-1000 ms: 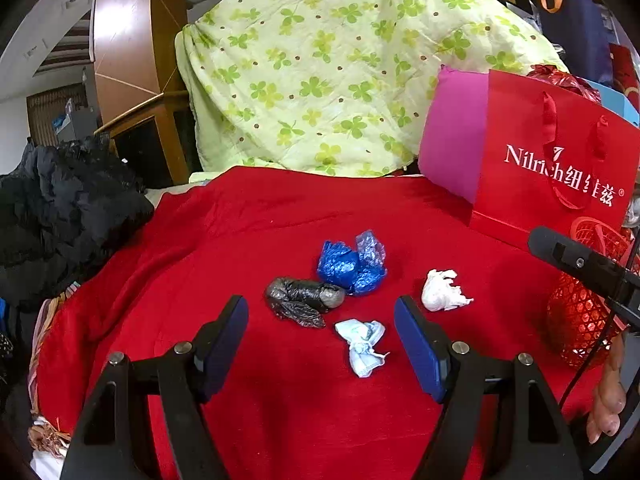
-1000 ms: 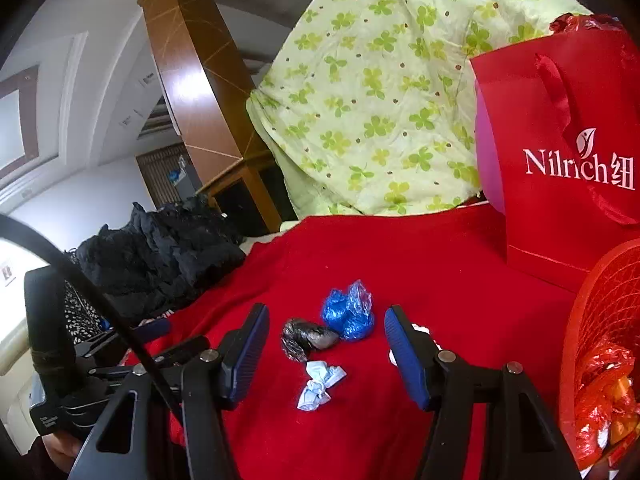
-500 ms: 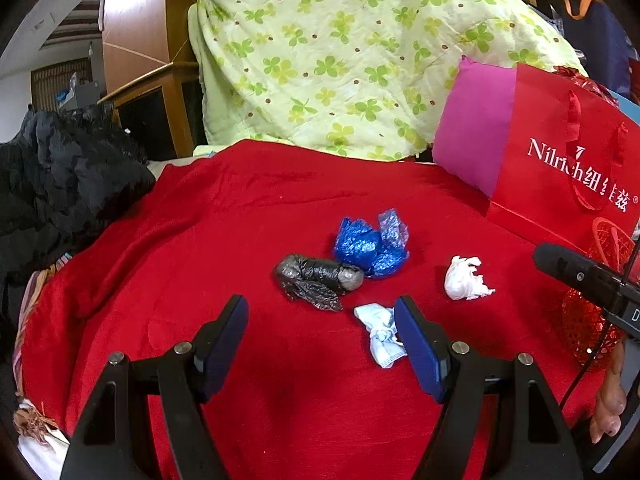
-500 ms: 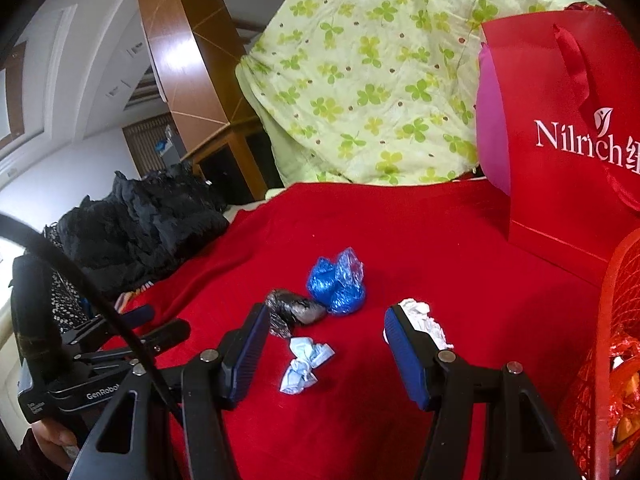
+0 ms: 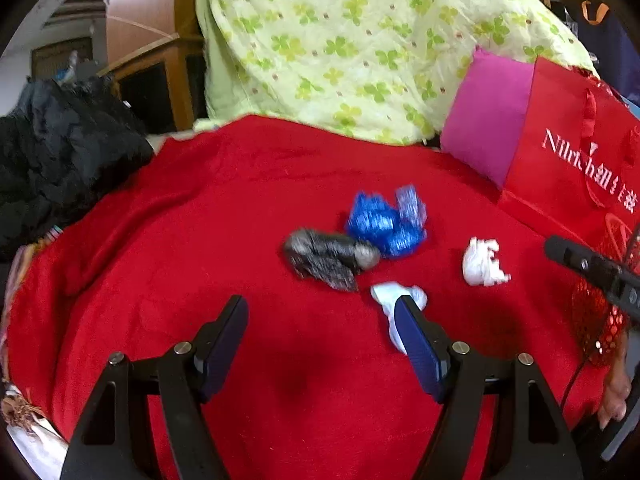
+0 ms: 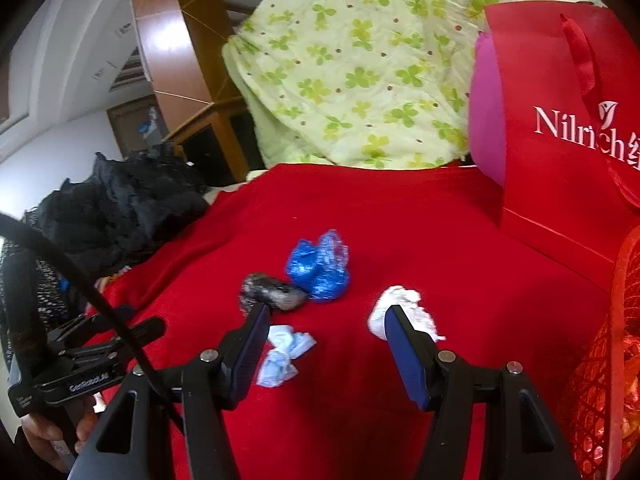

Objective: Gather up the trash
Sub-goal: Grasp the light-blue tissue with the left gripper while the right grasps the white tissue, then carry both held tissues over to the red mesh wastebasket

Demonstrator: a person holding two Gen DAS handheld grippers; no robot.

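Note:
Several bits of trash lie on a red blanket (image 5: 200, 240): a crumpled blue plastic wad (image 5: 386, 222) (image 6: 320, 266), a black plastic wad (image 5: 328, 258) (image 6: 272, 294), a pale blue tissue (image 5: 394, 300) (image 6: 286, 354) and a white tissue (image 5: 482, 262) (image 6: 402, 310). My left gripper (image 5: 322, 310) is open above the blanket, short of the black wad; its right finger covers part of the pale blue tissue. My right gripper (image 6: 326, 318) is open with nothing between its fingers; the white tissue sits behind its right fingertip.
A red mesh basket (image 6: 612, 360) (image 5: 600, 320) holding shiny wrappers stands at the right. Behind it stand a red paper bag (image 6: 568, 128) and a pink cushion (image 5: 488, 112). A green-patterned quilt (image 5: 360, 48) is piled at the back, black clothing (image 5: 60, 152) at the left.
Both grippers have sunk and come closer to the trash, which now sits larger and nearer the fingertips. Nothing was picked up.

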